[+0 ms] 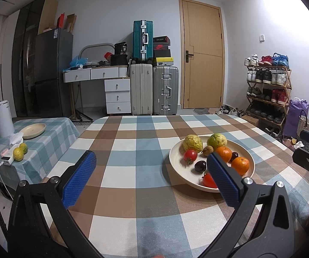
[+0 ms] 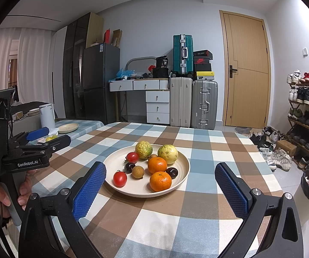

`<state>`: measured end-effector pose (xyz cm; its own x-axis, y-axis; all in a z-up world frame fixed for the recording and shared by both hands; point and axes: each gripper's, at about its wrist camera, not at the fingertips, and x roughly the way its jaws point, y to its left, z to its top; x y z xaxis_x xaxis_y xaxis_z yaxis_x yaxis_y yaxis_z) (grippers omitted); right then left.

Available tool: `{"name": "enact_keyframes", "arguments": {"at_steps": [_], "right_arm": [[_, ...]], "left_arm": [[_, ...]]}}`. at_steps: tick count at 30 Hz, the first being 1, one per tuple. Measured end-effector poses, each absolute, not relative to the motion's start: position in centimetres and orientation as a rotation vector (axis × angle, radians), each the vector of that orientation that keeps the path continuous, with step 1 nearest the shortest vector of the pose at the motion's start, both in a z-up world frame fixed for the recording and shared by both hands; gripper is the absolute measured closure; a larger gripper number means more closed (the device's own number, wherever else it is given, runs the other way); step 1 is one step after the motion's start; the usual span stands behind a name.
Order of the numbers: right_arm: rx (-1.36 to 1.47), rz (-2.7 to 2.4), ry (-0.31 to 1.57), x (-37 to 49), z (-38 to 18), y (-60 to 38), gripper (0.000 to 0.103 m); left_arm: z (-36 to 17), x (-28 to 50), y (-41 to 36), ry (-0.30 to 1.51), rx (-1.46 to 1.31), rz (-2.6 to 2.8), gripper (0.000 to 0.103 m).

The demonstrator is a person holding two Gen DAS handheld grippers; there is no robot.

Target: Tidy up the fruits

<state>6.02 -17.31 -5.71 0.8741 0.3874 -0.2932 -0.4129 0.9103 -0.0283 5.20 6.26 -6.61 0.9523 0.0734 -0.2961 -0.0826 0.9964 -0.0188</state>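
A cream plate (image 2: 182, 161) of mixed fruit sits on the checked table (image 2: 176, 215). It holds two oranges (image 2: 160, 181), two yellow-green guavas (image 2: 167, 154), two red tomatoes (image 2: 120, 178), two dark plums (image 2: 172, 172) and small brown fruits (image 2: 137, 171). The plate also shows in the left wrist view (image 1: 176, 161), with an orange (image 1: 240, 165) on it. My left gripper (image 1: 152, 161) is open and empty, left of the plate. My right gripper (image 2: 160, 172) is open and empty, in front of the plate.
A side table (image 1: 46, 133) at the left carries an empty cream plate (image 1: 34, 130), two yellow-green fruits (image 1: 18, 154), a white kettle (image 1: 3, 118) and a charger. Suitcases (image 1: 154, 88), a door and a shoe rack (image 1: 266, 90) stand behind.
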Motion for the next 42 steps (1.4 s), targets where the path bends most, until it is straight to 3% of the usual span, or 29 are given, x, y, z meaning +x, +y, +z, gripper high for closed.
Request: {"name": "enact_keyframes", "arguments": {"at_steps": [42], "right_arm": [[-0.091, 0.419, 0.287, 6.03, -5.7, -17.34, 0.0]], "left_arm": [[-6.72, 5.29, 6.19, 0.294, -0.031, 0.085, 0.0]]}}
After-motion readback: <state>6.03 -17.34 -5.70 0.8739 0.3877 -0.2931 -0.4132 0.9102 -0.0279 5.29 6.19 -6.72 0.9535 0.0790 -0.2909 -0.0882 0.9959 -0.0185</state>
